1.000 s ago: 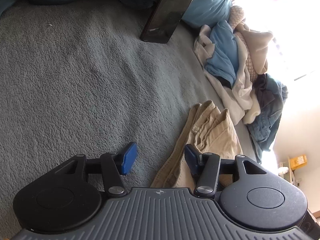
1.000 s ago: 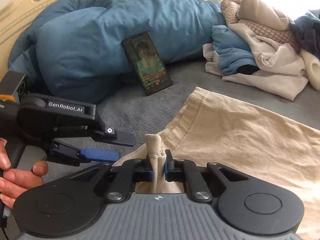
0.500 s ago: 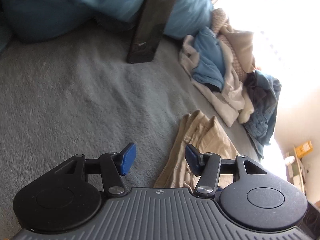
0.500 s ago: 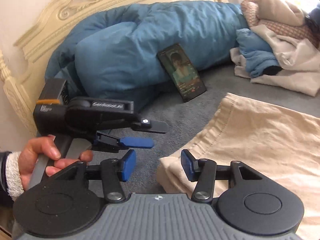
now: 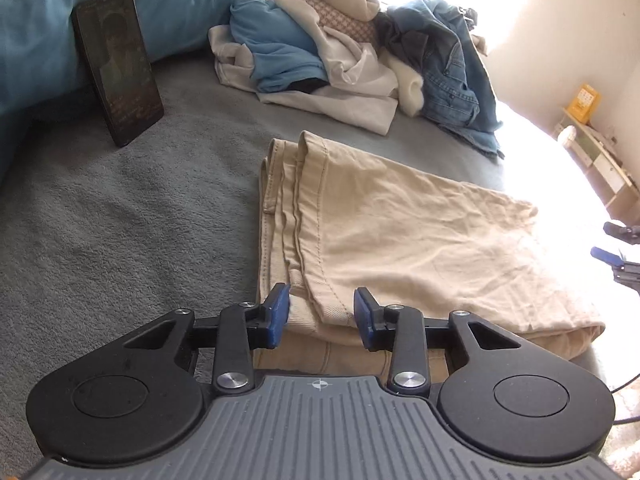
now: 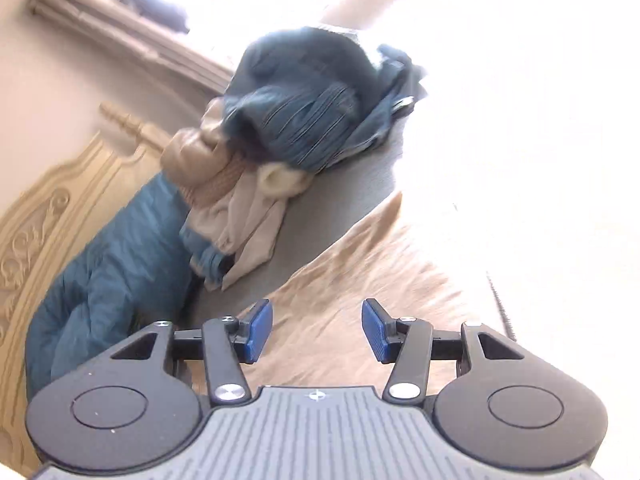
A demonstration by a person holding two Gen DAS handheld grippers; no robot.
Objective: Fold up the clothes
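Observation:
Beige trousers [image 5: 400, 232] lie folded flat on the grey blanket [image 5: 120, 220], hems stacked at the far left end. My left gripper [image 5: 322, 314] is open and empty, its jaws either side of the near folded corner. My right gripper [image 6: 318, 330] is open and empty, hovering over the beige cloth [image 6: 360, 280]; its tips also show at the right edge of the left wrist view [image 5: 616, 248].
A pile of unfolded clothes [image 5: 340, 52] with blue jeans [image 5: 452, 68] lies beyond the trousers. A dark phone [image 5: 118, 68] leans on a blue duvet [image 5: 48, 20]. A carved headboard [image 6: 44, 232] is at left. Glare washes out the right side.
The right gripper let go of the trouser fold, opened, and swung away to the right. The left gripper moved right, over the folded trousers' near corner.

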